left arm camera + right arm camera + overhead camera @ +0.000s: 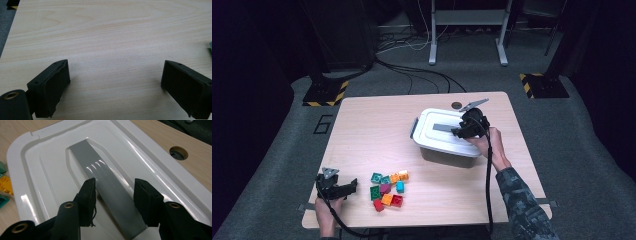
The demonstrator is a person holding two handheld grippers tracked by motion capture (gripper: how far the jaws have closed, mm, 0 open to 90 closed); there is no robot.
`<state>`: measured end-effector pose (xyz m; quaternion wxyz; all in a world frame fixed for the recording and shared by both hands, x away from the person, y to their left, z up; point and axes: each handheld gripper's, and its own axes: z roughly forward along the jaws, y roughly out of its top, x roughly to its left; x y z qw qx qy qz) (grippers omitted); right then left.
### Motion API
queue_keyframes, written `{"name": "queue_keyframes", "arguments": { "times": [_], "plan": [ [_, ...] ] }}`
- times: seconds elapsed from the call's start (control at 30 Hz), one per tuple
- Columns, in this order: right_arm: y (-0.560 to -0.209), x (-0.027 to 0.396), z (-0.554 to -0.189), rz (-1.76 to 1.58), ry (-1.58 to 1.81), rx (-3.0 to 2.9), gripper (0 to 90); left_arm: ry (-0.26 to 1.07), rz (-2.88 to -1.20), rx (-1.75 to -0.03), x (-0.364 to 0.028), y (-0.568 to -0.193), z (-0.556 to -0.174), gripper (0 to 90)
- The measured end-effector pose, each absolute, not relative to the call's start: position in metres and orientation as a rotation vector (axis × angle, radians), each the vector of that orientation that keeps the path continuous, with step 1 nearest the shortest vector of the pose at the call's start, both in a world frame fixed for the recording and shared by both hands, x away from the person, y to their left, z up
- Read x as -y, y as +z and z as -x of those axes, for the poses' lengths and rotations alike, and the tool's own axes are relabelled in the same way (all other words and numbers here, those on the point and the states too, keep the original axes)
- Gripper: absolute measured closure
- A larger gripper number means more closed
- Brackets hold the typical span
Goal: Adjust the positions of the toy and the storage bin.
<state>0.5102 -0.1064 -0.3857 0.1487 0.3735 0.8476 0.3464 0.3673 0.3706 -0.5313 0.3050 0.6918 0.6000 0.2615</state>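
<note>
Lid handle point(110, 200) is the thing being reached for: a flat grey strip that runs along the middle of the white lid point(439, 134). The lid is on a grey box point(447, 157), set on the right half of the wooden table point(362, 140), past the blocks.

Nearest the person, the left gripper point(349, 186) is held low over bare wood at the front left. Its jaws are spread wide and nothing is held between them. Just beside it, to the right, a small pile of coloured blocks point(388, 189) is seen.

Farther off, the right gripper point(113, 192) is placed over the lid. Its jaws are set on each side of the grey handle, partly closed. A thin gap is seen at each side, so the handle is not squeezed yet.

The lid looks shiny and smooth, so it is likely to be slippery. It is probably light and stiff, and a little bendy. The handle is best taken near its middle, so the lid is lifted flat and is not tipped.
</note>
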Motion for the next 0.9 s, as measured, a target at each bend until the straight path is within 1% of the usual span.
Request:
{"name": "queue_keyframes", "arguments": {
  "times": [0.3, 0.63, 0.73, 0.9],
  "plan": [
    [-0.386, 0.104, -0.507, -1.085, 1.013, -2.428, 56.5, 0.692, -1.832, -1.589, -0.371, -0.531, -0.367, 8.0],
    [-0.385, 0.085, -0.493, -1.124, 0.981, -2.385, 60.8, 0.693, -1.832, -1.588, -0.371, -0.531, -0.367, 8.0],
    [-0.384, 0.081, -0.49, -1.094, 0.961, -2.4, 61.5, 0.693, -1.832, -1.588, -0.371, -0.531, -0.367, 8.0],
    [-0.384, 0.075, -0.497, -1.002, 0.955, -2.441, 62.2, 0.693, -1.832, -1.588, -0.371, -0.531, -0.367, 8.1]
  ]
}}
